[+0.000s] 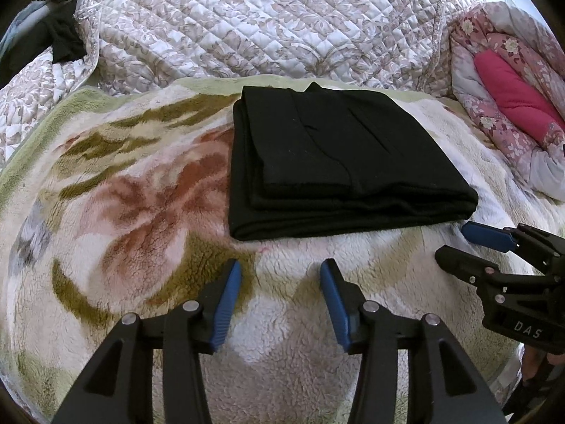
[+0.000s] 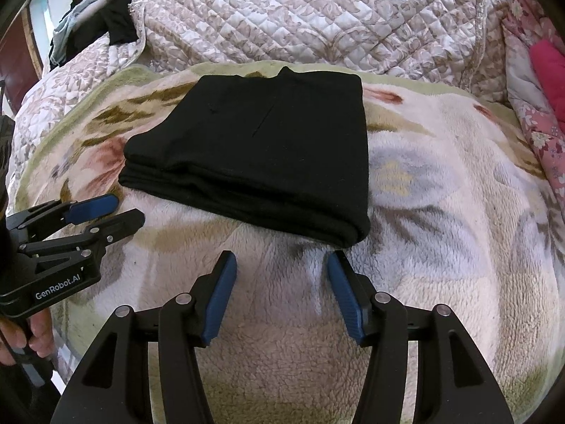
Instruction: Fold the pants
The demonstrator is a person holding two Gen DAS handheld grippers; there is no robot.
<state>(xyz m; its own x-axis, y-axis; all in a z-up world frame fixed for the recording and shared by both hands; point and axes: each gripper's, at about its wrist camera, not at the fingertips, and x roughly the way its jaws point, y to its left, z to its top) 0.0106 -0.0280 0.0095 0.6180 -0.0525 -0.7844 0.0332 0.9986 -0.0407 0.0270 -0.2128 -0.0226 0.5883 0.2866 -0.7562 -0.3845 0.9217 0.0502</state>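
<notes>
Fleece floral blanket [image 1: 141,194] — quilted cover [image 1: 247,17] behind, pink floral bedding [image 1: 512,106] beside.

The right tongs [image 1: 469,243] body reads "DAS"; the left tongs [image 2: 120,210] body reads "GenRobot.AI".

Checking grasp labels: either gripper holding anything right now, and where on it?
Nothing held. Left gripper and right gripper are both open over the blanket, short of the folded black pants.

one folded pants [image 1: 335,162], two tongs [image 1: 280,270] [image 2: 279,261], one blanket [image 1: 106,212]
</notes>
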